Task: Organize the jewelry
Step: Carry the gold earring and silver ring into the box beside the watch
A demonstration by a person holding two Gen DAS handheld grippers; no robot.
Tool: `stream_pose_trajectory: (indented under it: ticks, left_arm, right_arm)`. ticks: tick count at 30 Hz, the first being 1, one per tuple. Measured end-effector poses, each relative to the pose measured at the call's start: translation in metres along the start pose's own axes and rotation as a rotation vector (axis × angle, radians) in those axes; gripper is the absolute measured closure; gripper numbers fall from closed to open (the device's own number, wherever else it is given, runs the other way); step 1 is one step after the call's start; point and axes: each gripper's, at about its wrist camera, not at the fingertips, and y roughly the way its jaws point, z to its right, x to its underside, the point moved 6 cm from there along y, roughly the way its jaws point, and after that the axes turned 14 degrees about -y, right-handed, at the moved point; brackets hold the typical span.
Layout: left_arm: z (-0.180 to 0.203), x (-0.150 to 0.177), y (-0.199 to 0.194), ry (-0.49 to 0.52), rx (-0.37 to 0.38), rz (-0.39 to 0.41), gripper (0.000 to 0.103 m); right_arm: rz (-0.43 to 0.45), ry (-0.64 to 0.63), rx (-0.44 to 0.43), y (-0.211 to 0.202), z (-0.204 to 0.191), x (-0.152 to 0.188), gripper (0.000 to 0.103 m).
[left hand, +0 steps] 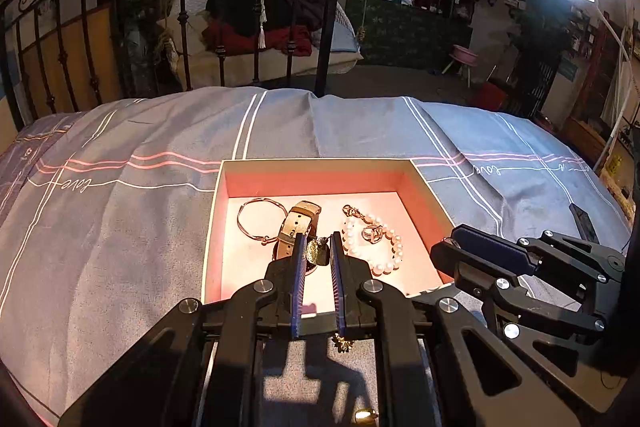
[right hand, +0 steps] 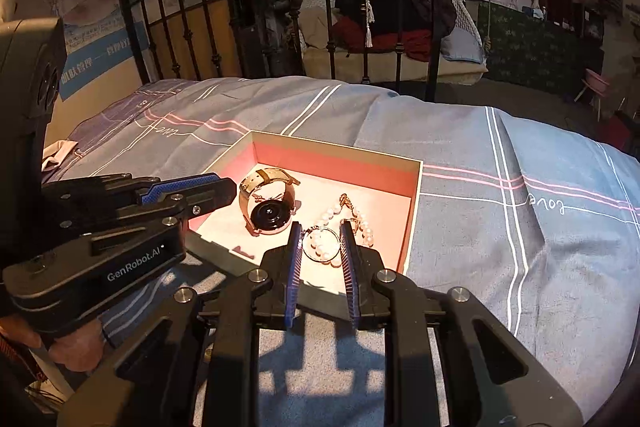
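A: Where is the jewelry sitting?

B: You are looking at a shallow pink-lined box (left hand: 416,179) lying on the grey striped bedspread (left hand: 120,227). Inside, a thin bangle (left hand: 260,219) is lying at the left, touching a beige-strapped wristwatch (left hand: 298,223) that is resting on its edge just beside it. A pearl bracelet (left hand: 384,247) is lying at the right of the tray, with a small ring (left hand: 372,233) sitting within its loop.

A: What is your left gripper (left hand: 318,247) doing?

B: Your left gripper is hovering over the near part of the box with its jaws standing narrowly apart. A small dark disc-shaped piece (left hand: 318,251) is showing between the fingertips; contact cannot be confirmed from either view.

A: And your right gripper (right hand: 320,243)?

B: Your right gripper is hanging over the near right part of the box, jaws parted. A thin gold hoop (right hand: 322,245) is spanning the gap between the blue pads (right hand: 295,259), with pearls showing through it. Whether the pads are pressing on the hoop cannot be determined.

A: Anything outside the box?

B: A small gold flower-shaped piece (left hand: 343,343) and a gold bead-like piece (left hand: 366,415) are lying on the bedspread below your left gripper.
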Motion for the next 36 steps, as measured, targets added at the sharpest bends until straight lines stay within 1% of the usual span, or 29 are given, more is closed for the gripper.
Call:
stream_pose_trajectory:
  ticks: [3, 7, 12, 14, 23, 30, 36]
  left_arm:
    - [0.001, 0.0, 0.013, 0.011, -0.01, -0.037, 0.092]
    - [-0.004, 0.001, 0.03, -0.001, -0.026, -0.104, 0.092]
    - [-0.008, 0.002, 0.042, 0.001, -0.047, -0.135, 0.092]
    - [-0.01, 0.002, 0.046, 0.001, -0.059, -0.142, 0.092]
    - [-0.012, 0.004, 0.055, -0.003, -0.07, -0.157, 0.092]
    - [-0.013, 0.006, 0.064, -0.011, -0.085, -0.181, 0.092]
    - [-0.015, 0.006, 0.069, -0.01, -0.099, -0.191, 0.092]
  right_arm:
    - [-0.025, -0.009, 0.002, 0.011, 0.002, -0.003, 0.083]
    - [-0.078, -0.023, -0.005, 0.03, 0.003, -0.004, 0.083]
    - [-0.138, -0.032, -0.011, 0.047, 0.003, -0.003, 0.083]
    - [-0.15, -0.032, -0.011, 0.052, 0.001, -0.002, 0.083]
    - [-0.187, -0.018, -0.028, 0.067, 0.003, 0.003, 0.083]
    - [-0.216, -0.012, -0.026, 0.078, 0.006, 0.001, 0.083]
    - [-0.224, -0.013, -0.02, 0.081, 0.009, 0.001, 0.083]
